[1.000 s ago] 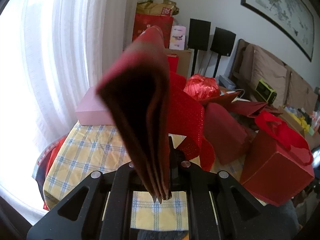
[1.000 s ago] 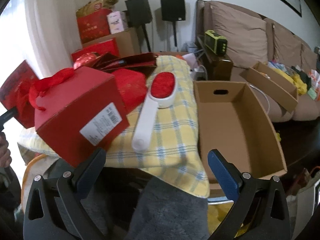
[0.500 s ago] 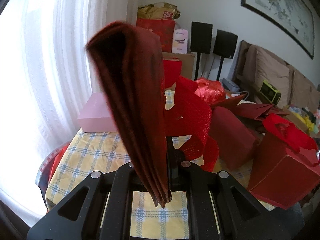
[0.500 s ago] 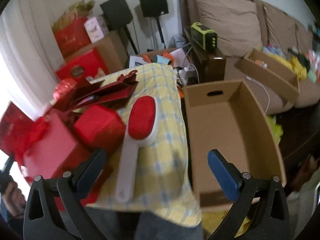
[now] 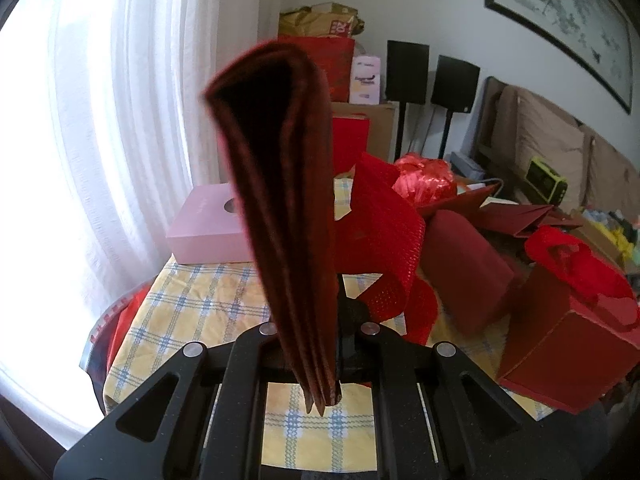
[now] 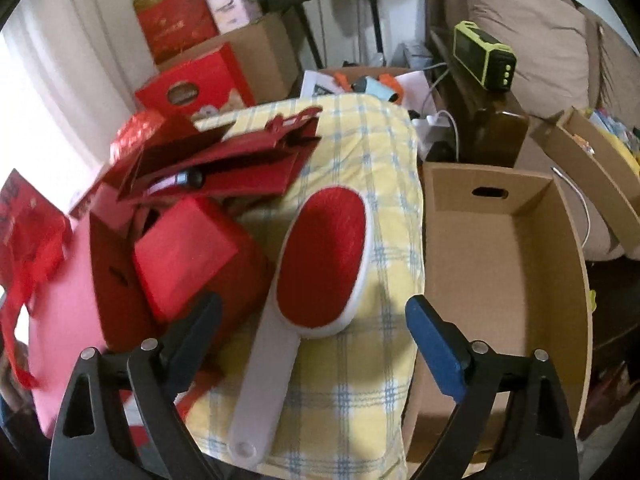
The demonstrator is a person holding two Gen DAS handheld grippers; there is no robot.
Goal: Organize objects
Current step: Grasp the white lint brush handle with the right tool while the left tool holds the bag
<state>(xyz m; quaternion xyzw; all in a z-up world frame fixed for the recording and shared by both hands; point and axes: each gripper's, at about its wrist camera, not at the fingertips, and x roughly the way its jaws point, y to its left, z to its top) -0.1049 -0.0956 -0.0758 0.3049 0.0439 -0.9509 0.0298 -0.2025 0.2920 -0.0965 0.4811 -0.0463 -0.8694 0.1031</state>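
Left wrist view: the left hand-held gripper [image 5: 320,360] is clamped on a folded dark red paper bag [image 5: 280,200], which stands upright between the jaws and rises above the worktop. Below it lies a yellow cloth with blue checks [image 5: 192,320] covering the worktop. A flat pink box [image 5: 204,228] sits at the far left edge near the white curtain [image 5: 120,120]. To the right are a red mesh ribbon [image 5: 384,240], a dark red rectangular box [image 5: 464,272] and a red cardboard gift box with a red bow [image 5: 560,344].

Right wrist view: the right hand-held gripper [image 6: 316,328] has its jaws standing wide, having just closed a little, and grips nothing. Between them lies a white-handled lint brush with a red oval pad [image 6: 320,264], flat on the checked cloth, the handle pointing toward the camera; the pads do not touch it. Just left of the brush is a bright red square box [image 6: 184,252] among other red packaging, partly blurred. An open brown cardboard box [image 6: 500,264] stands just beside the worktop on the right, with nothing visible inside.
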